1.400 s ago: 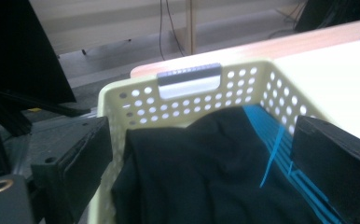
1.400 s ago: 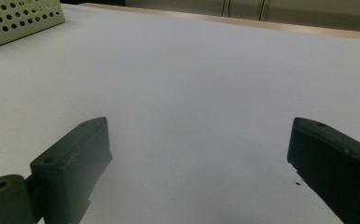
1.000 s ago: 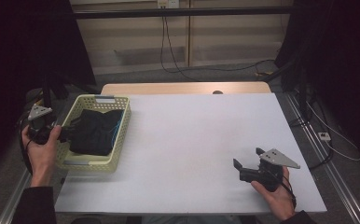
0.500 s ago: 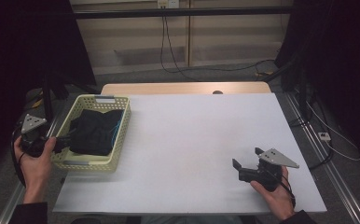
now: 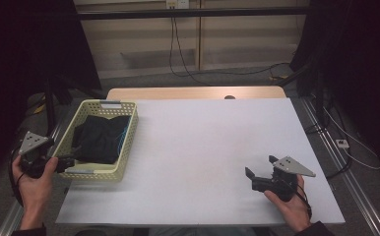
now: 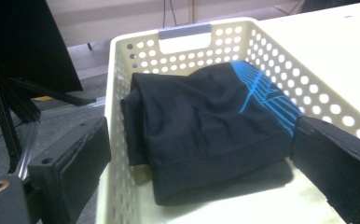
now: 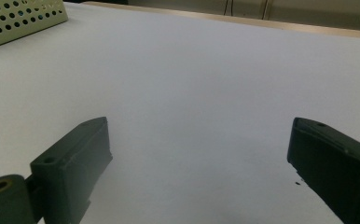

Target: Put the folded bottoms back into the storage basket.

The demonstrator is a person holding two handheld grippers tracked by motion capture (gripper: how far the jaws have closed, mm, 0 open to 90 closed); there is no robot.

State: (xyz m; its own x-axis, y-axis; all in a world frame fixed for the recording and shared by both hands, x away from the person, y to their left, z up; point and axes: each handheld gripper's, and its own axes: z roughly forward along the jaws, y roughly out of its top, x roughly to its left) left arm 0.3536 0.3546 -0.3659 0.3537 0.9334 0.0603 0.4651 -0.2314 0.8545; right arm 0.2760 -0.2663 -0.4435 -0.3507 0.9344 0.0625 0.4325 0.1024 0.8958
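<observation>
At the tabletop's left edge, the left tool (image 5: 66, 163) sits in the person's left hand (image 5: 36, 183), its jaws spread wide and gripping nothing. Seen in the left gripper view, those jaws straddle the near end of a cream perforated plastic basket (image 6: 280, 60): one jaw stands outside the basket's wall, over the floor side, and the other reaches in over the basket's near corner. Folded inside the basket lies a black garment with blue line markings (image 6: 201, 126), its nearest fold just beyond the jaws and not touched by them. From the high view the basket (image 5: 128, 147) rests on the left part of the white tabletop (image 5: 203, 142), long side running away from the person, with the garment (image 5: 97, 140) filling most of it.

Well apart, near the front right of the tabletop, the right tool (image 5: 258, 179) is held in the right hand (image 5: 289, 204), low over the bare white surface, pointing left toward the basket. Its jaws are likewise released, wide apart with nothing between them. A corner of the basket (image 7: 19, 21) shows far off in the right gripper view.
</observation>
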